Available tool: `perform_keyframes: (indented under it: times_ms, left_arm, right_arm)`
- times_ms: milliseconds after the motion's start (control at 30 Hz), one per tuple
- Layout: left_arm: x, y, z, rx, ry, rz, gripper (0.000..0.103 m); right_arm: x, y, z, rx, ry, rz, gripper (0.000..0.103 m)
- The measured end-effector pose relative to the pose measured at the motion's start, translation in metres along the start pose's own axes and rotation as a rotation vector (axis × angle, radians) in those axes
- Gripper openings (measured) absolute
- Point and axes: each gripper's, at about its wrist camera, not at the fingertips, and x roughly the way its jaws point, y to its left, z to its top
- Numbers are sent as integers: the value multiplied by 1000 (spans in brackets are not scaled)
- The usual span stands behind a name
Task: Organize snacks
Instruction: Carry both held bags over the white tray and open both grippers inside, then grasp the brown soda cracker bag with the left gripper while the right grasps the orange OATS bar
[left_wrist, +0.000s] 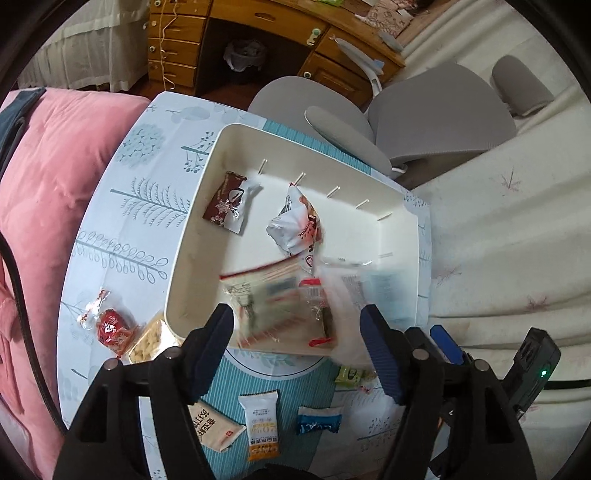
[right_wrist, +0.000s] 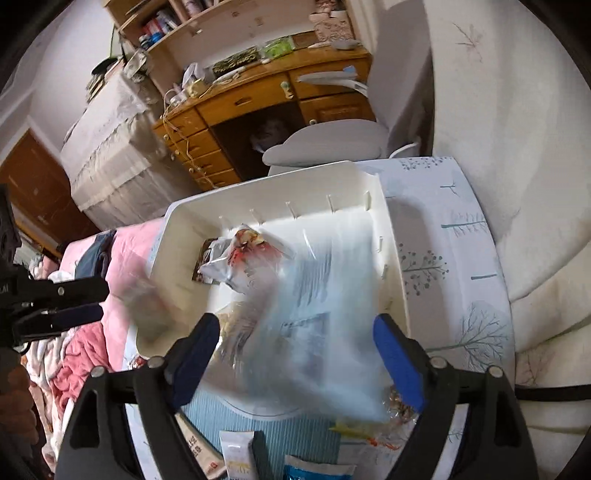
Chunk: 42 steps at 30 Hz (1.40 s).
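Observation:
A white bin (left_wrist: 197, 221) (right_wrist: 258, 201) stands on the patterned tablecloth (left_wrist: 122, 206). Inside it lie a brown packet (left_wrist: 225, 203) and a crumpled white-and-red bag (left_wrist: 295, 225) (right_wrist: 251, 254). A clear zip bag (left_wrist: 280, 306) with a red strip is blurred over the bin's near end, between the spread fingers of my left gripper (left_wrist: 295, 317); the pads do not press on it. In the right wrist view the same blurred clear bag (right_wrist: 314, 314) hangs between the wide-apart fingers of my right gripper (right_wrist: 295, 325). Each gripper shows at the other view's edge: right gripper (left_wrist: 445, 341), left gripper (right_wrist: 81, 301).
Several loose snacks lie on the cloth near me: a red packet (left_wrist: 110, 328), a beige packet (left_wrist: 214, 428), a white-orange bar (left_wrist: 260, 424), a blue candy (left_wrist: 317, 422), a green candy (left_wrist: 349, 374). Pink quilt (left_wrist: 44, 184) at left, grey chair (left_wrist: 436, 118) and wooden desk (left_wrist: 258, 22) behind.

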Motion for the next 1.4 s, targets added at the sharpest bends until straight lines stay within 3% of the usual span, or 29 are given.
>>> perform_keyframes:
  times_ms: [667, 767, 1067, 1400]
  left_arm:
    - [-3, 13, -41, -38, 44, 11, 73]
    - [-2, 16, -51, -31, 59, 23, 78]
    - [-7, 42, -78, 34, 122, 31, 79]
    - [-22, 78, -98, 180, 166, 37, 79]
  right_arm:
    - [-15, -5, -22, 49, 15, 12, 91]
    - [-19, -5, -29, 62, 17, 5, 91]
    - [-36, 4, -70, 157, 19, -51, 91]
    - [-49, 36, -127, 277, 23, -117, 91]
